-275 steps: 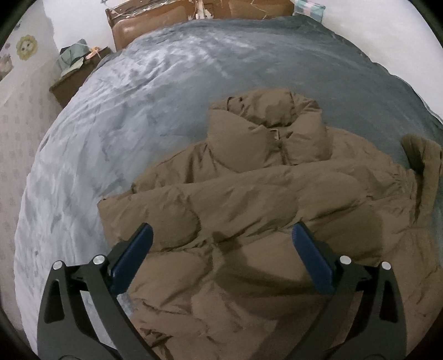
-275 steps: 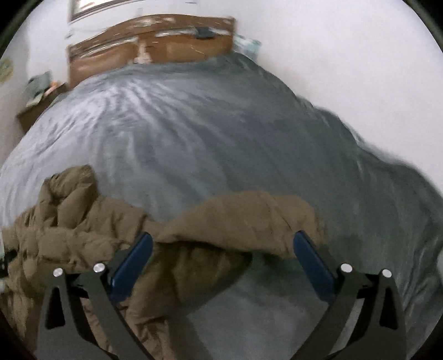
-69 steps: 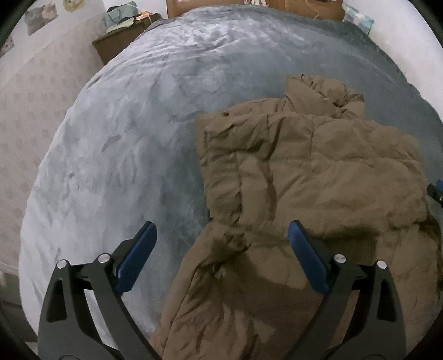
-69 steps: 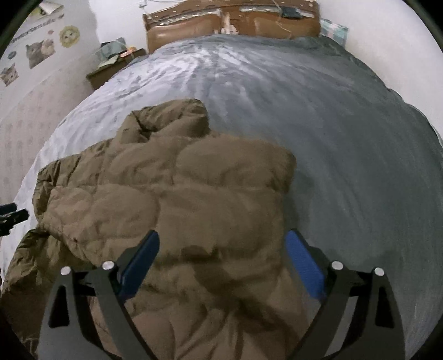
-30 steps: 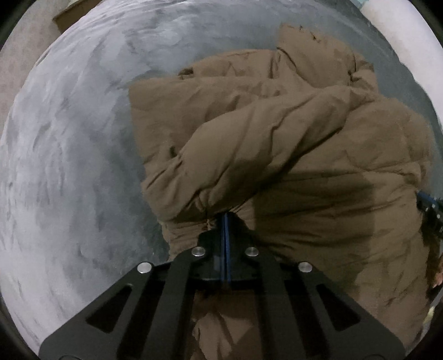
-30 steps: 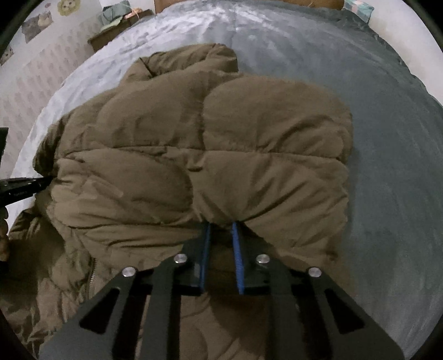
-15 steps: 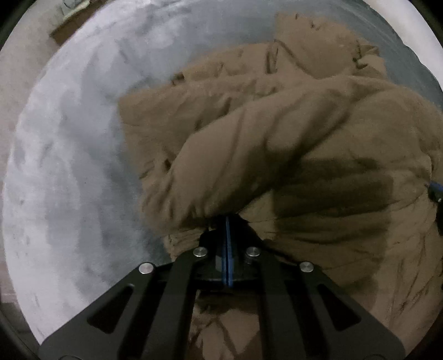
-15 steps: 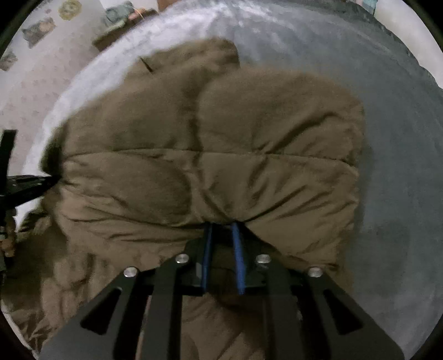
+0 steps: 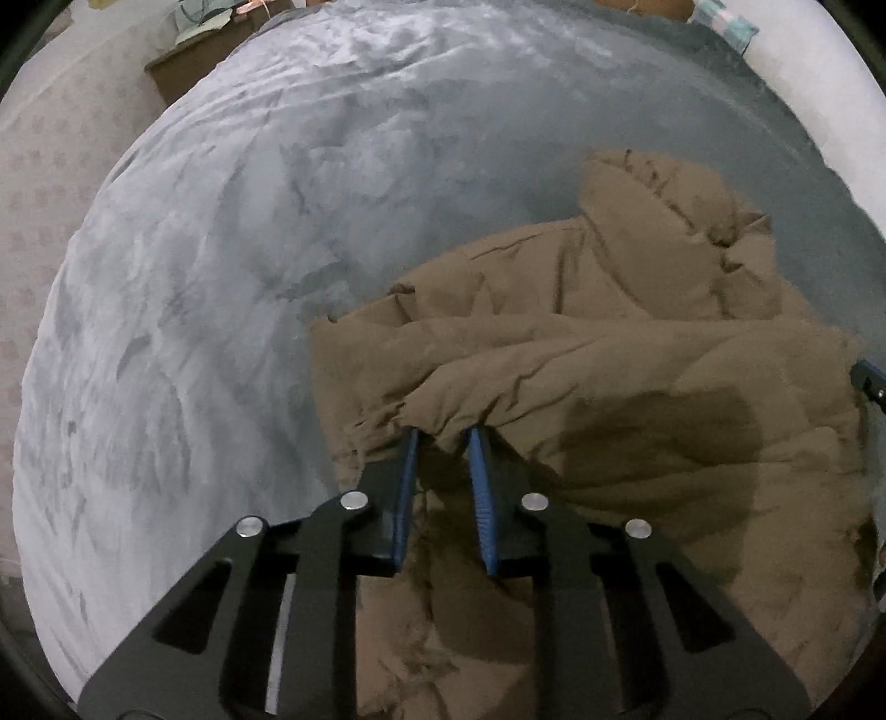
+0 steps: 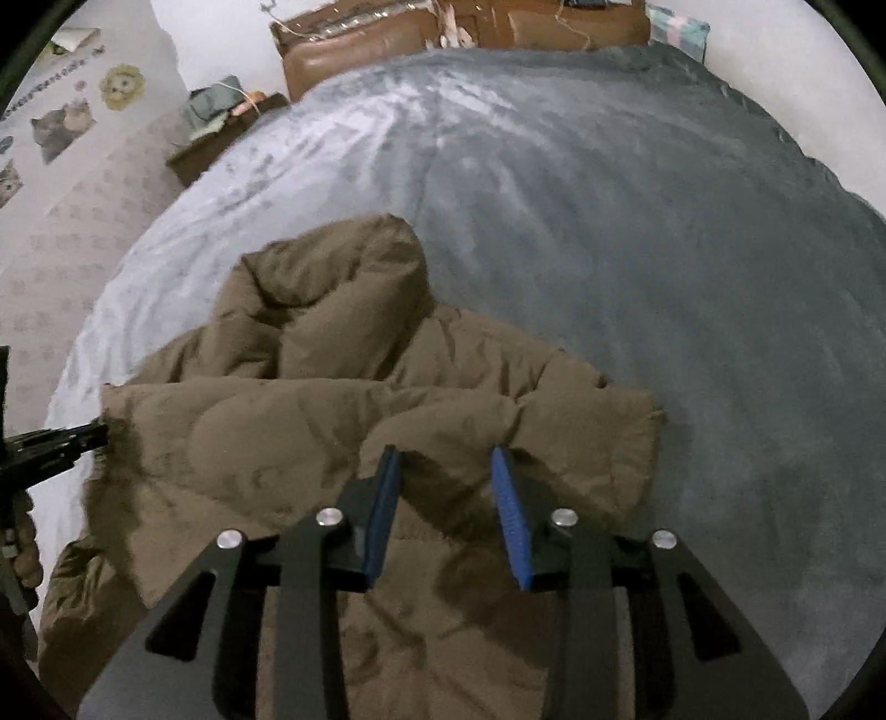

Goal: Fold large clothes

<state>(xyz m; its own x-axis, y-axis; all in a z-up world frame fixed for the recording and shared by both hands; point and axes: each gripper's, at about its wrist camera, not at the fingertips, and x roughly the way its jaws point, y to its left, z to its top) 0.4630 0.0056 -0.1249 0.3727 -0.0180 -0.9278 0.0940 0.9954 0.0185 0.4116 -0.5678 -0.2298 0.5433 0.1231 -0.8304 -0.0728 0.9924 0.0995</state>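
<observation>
A brown puffer jacket (image 9: 609, 360) lies folded on a grey-blue bed cover (image 9: 249, 221), with its collar end toward the headboard. My left gripper (image 9: 443, 435) is at the folded hem on the jacket's left side. Its jaws are opening, and a loose bit of hem sits between the tips without being pinched. In the right wrist view the jacket (image 10: 310, 410) fills the lower left. My right gripper (image 10: 446, 451) hovers at the folded edge with its jaws opening, and the fabric lies beneath them. The left gripper (image 10: 55, 443) shows at that view's left edge.
The bed cover (image 10: 609, 194) stretches far beyond the jacket to a brown headboard (image 10: 387, 39). A cluttered nightstand (image 10: 221, 138) stands at the bed's left, beside a wall with animal stickers (image 10: 122, 83). A checked pillow (image 10: 675, 25) lies at the far right corner.
Both grippers were shut on the jacket's lifted lower edge. Now their jaws have parted, the fold rests on the jacket, and both views have pulled back and tilted up.
</observation>
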